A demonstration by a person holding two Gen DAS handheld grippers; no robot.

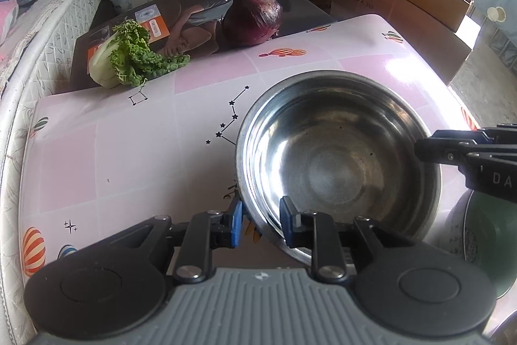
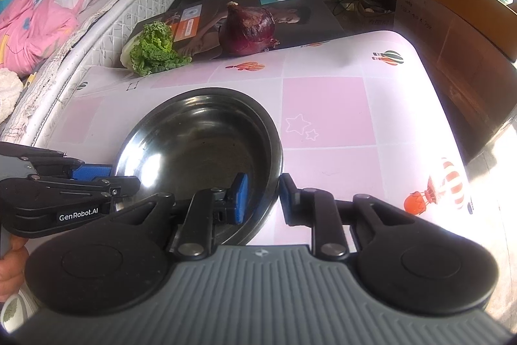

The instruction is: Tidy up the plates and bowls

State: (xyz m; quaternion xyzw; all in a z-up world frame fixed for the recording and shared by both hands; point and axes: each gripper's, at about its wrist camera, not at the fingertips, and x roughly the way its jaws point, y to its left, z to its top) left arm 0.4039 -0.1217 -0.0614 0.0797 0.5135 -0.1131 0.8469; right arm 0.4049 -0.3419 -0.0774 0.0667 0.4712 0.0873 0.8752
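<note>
We judge the steel bowl (image 1: 339, 157) light, stiff, slick — take its thin rim. Left gripper (image 1: 260, 220) and right gripper (image 2: 263, 194) straddle that rim, jaws spread, not pinching.

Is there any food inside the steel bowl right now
No, the steel bowl is empty; the onion and leafy greens lie beyond it.

both claws, left claw (image 1: 260, 220) and right claw (image 2: 263, 198), angled downward, jaws slightly parted
</note>
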